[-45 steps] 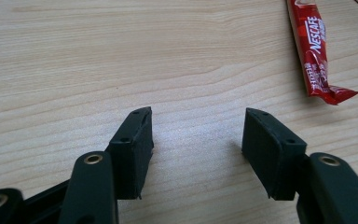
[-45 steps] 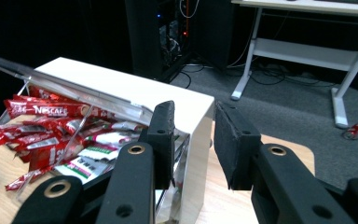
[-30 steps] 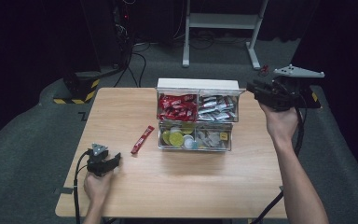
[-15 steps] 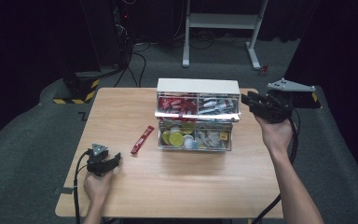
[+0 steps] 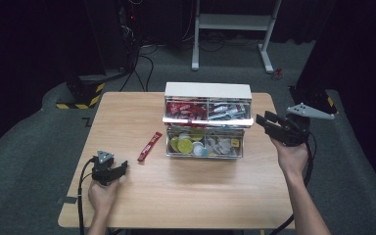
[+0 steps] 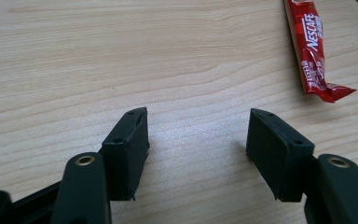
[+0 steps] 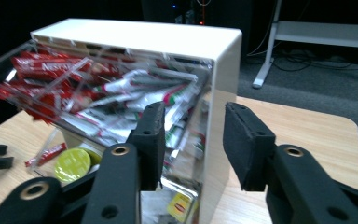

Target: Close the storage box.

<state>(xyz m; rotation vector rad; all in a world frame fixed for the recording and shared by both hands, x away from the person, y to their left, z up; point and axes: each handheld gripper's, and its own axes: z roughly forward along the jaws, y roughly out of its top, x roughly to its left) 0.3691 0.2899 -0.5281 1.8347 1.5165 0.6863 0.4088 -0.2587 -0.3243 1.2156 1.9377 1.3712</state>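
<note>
- A red sachet point(image 6: 316, 51) printed "NESCAFE" in white lies flat on the wooden counter point(image 5: 127, 112), just left of the drawer box and apart from both grippers.
- A white drawer box point(image 5: 207, 90) stands mid-counter. Its clear upper drawer point(image 5: 206, 111), tilted open, holds red Nescafe sticks on the left and white-and-green sachets on the right.
- The clear lower drawer point(image 5: 204, 146) holds yellow-green round pods, pale pods and a yellow tagged tea bag; its small print is too blurred to read.
- The left gripper point(image 5: 108, 169) rests on the counter near its front left corner; its jaws stand well apart with only bare wood between them.
- The right gripper point(image 5: 270, 125) is held off the counter just beside the box's right side. Its jaws are partly open, holding nothing; they have just been opening.
- Compared with a second ago, the right gripper is lower, now level with the drawers instead of above the box top. The left gripper and the sachet are unchanged.
</note>
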